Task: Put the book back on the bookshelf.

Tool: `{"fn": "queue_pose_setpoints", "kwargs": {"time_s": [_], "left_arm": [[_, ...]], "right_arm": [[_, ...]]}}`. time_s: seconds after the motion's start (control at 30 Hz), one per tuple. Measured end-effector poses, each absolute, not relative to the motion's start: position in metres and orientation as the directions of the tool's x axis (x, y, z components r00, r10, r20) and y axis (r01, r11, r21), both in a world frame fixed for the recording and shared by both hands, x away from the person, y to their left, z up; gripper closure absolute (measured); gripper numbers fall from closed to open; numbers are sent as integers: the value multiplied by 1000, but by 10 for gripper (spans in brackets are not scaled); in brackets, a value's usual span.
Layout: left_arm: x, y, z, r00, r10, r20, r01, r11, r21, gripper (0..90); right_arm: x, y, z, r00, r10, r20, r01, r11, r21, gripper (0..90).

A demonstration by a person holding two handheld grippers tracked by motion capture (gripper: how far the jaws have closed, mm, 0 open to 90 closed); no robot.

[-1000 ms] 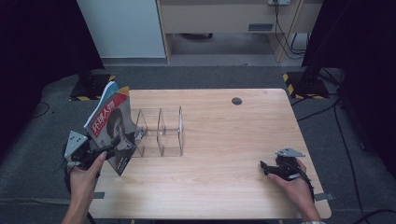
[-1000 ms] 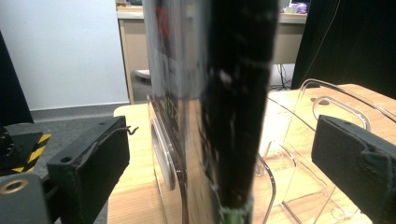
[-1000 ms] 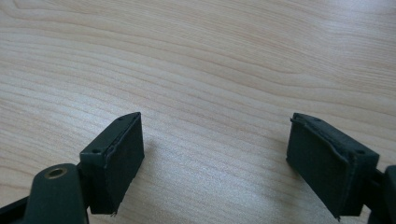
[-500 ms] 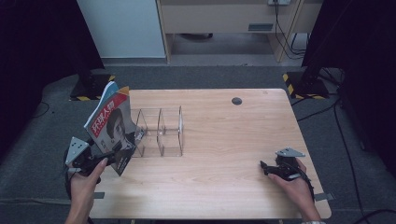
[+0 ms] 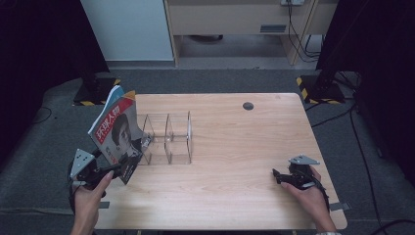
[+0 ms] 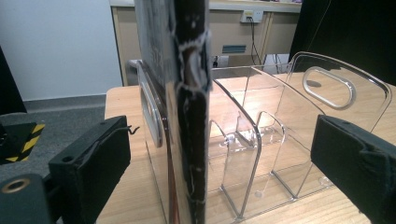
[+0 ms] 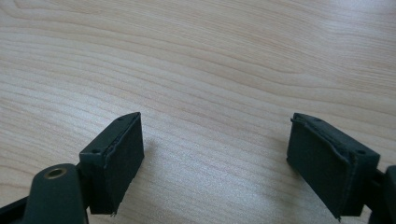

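Here the left hand-held gripper (image 5: 116, 169) stands wide open, astride the spine of the upright red-covered magazine (image 5: 116, 132), not gripping it. The magazine leans in the clear acrylic rack's (image 5: 166, 138) end slot at the wooden bench's (image 5: 235, 147) left edge. The right hand-held gripper (image 5: 280, 176) rests open, empty, with bare wood around it.

magazine (image 5: 115, 128) blocks clear rack (image 5: 169, 137), right tabletop (image 5: 244, 166) open

- I see my left gripper (image 5: 110, 170) at the magazine (image 5: 116, 133), leaning in the clear rack (image 5: 166, 138).
- My right gripper (image 5: 283, 177) rests on the bench (image 5: 235, 196).
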State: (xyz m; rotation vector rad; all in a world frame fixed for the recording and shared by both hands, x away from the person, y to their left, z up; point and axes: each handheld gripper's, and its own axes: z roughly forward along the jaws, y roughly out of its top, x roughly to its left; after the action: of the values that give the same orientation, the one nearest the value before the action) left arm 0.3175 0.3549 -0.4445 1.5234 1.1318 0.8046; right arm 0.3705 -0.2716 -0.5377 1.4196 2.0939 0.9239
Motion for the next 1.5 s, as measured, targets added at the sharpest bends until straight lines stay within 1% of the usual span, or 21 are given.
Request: {"fn": "queue_pose_setpoints", "kwargs": {"time_s": [0.67, 1.2, 1.3, 1.5], "left_arm": [[303, 359, -464, 343, 935, -85, 291, -20, 957, 50], [283, 360, -473, 370, 927, -65, 337, -69, 939, 58], [279, 362, -475, 373, 925, -76, 344, -62, 937, 88], [271, 355, -478, 411, 910, -56, 362, -106, 926, 85]], "right_arm": [[368, -270, -538, -379, 926, 9, 632, 251, 733, 189], [368, -270, -538, -383, 924, 8, 631, 255, 733, 187], [368, -270, -538, -380, 925, 8, 630, 253, 735, 186], [369, -270, -538, -383, 924, 8, 629, 255, 734, 185]]}}
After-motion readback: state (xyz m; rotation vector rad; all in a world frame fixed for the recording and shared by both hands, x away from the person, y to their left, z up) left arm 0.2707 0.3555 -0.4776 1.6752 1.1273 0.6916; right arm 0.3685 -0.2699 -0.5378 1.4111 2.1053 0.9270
